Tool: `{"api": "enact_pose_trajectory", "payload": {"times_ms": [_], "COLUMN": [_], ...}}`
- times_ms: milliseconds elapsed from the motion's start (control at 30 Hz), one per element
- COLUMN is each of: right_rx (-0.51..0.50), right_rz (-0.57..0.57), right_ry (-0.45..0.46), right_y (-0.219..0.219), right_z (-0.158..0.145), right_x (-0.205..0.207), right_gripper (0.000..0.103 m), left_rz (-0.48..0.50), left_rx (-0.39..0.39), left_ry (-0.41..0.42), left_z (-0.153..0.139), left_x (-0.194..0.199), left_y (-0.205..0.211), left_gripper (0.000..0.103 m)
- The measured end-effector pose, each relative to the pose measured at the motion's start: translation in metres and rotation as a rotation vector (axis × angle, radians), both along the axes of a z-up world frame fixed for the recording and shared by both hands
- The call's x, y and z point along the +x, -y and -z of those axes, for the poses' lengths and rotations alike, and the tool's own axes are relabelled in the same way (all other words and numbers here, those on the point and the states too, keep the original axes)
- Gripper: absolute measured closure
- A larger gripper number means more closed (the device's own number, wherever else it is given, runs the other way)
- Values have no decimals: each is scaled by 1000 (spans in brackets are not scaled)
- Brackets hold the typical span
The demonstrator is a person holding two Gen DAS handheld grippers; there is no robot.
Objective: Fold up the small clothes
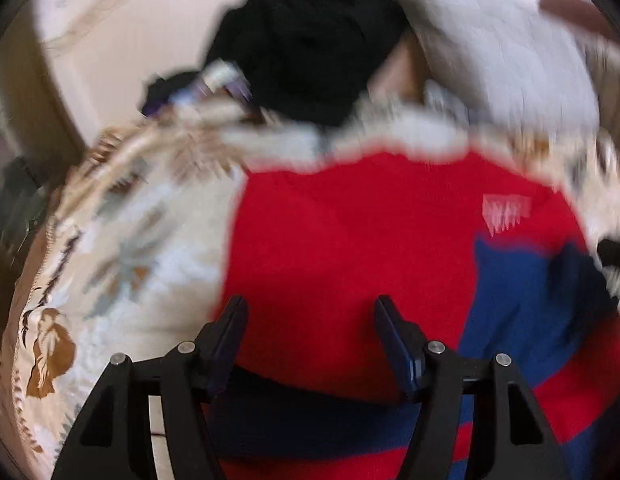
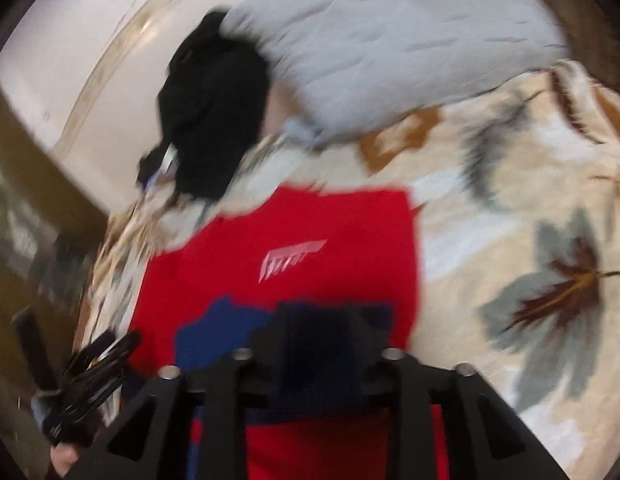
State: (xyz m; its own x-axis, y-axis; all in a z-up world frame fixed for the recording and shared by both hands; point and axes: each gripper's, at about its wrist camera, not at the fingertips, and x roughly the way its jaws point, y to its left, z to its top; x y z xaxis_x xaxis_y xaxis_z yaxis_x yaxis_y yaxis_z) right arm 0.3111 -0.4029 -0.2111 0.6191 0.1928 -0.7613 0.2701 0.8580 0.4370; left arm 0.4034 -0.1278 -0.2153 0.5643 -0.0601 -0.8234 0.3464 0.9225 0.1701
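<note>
We see the left claw [image 1: 310, 320] spread wide, empty, above the red-and-blue garment [image 1: 350, 232] on the leaf-print bedspread [image 1: 141, 240]. Right claw [image 2: 318, 336]: state unclear, dark blue fold at its tips, garment stretching toward twelve o'clock.

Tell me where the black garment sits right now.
In both wrist views the black garment lies bunched at the far end of the leaf-print cover, beyond the red garment and against the grey garment.

Both claws matte black; left claw [image 1: 310, 336] with dark-blue pads, silver screw heads on linkage arms.
</note>
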Motion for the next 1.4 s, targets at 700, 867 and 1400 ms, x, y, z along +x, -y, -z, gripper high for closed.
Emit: {"api": "enact_pose_trajectory", "payload": {"times_ms": [700, 867, 1400], "right_rx": [137, 218, 298], "right_rz": [-89, -80, -81], "right_ry": [58, 32, -177], "right_y": [11, 12, -29], "right_z": [-30, -23, 36], "right_x": [-159, -215, -264], "right_gripper": [25, 25, 27], "left_rz": [-88, -71, 19], "left_rx": [-216, -246, -312], "left_ry": [-60, -139, -335], "left_z": [-40, -33, -3], "left_x": [-138, -194, -230], "left_y": [-145, -170, -158], "left_gripper": [36, 36, 62]}}
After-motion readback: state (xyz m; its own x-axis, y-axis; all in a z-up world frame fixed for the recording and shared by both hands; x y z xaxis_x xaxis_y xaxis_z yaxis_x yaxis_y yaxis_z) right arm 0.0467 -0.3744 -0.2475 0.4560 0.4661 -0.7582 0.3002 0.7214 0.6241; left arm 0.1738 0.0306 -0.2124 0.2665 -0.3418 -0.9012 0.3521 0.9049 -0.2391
